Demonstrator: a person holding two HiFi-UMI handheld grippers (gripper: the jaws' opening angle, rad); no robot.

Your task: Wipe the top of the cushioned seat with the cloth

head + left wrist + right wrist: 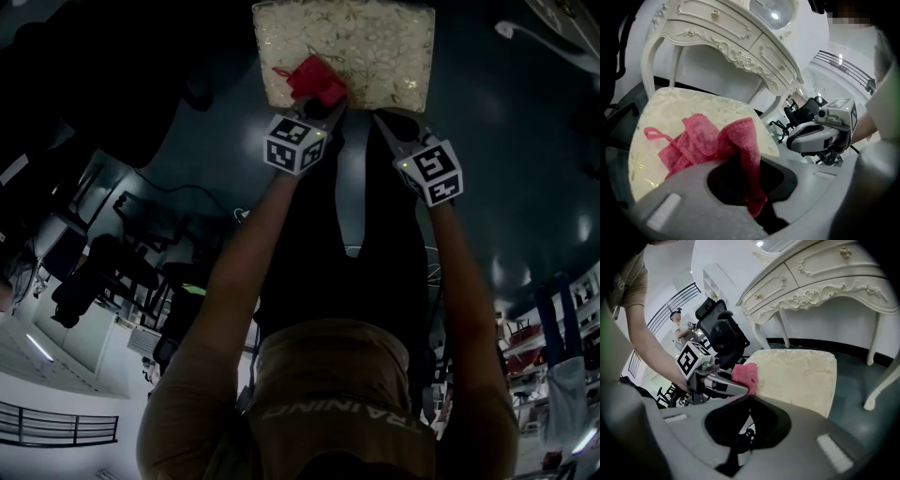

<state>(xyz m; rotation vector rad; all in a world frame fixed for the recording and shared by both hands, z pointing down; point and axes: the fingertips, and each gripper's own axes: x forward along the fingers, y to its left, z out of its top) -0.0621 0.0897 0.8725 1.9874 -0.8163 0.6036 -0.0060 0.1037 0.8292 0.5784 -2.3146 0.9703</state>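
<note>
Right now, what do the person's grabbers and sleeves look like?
The left gripper and right gripper are grey plastic with long pointed jaws. Each carries a white cube printed with black square markers. The person wears a tan short-sleeved shirt.

One cloth (pixel 314 82), one cushioned seat (pixel 375 47), one table (pixel 740 42), two grippers (pixel 325 101) (pixel 381 118) (hand-held)

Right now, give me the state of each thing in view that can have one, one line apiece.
cloth, bunched, pinched in the left gripper, lying on a corner of the seat.
left gripper, shut on the cloth.
right gripper, shut, nothing between its jaws.
cushioned seat, bare apart from the cloth.
dressing table drawers, closed.
</note>
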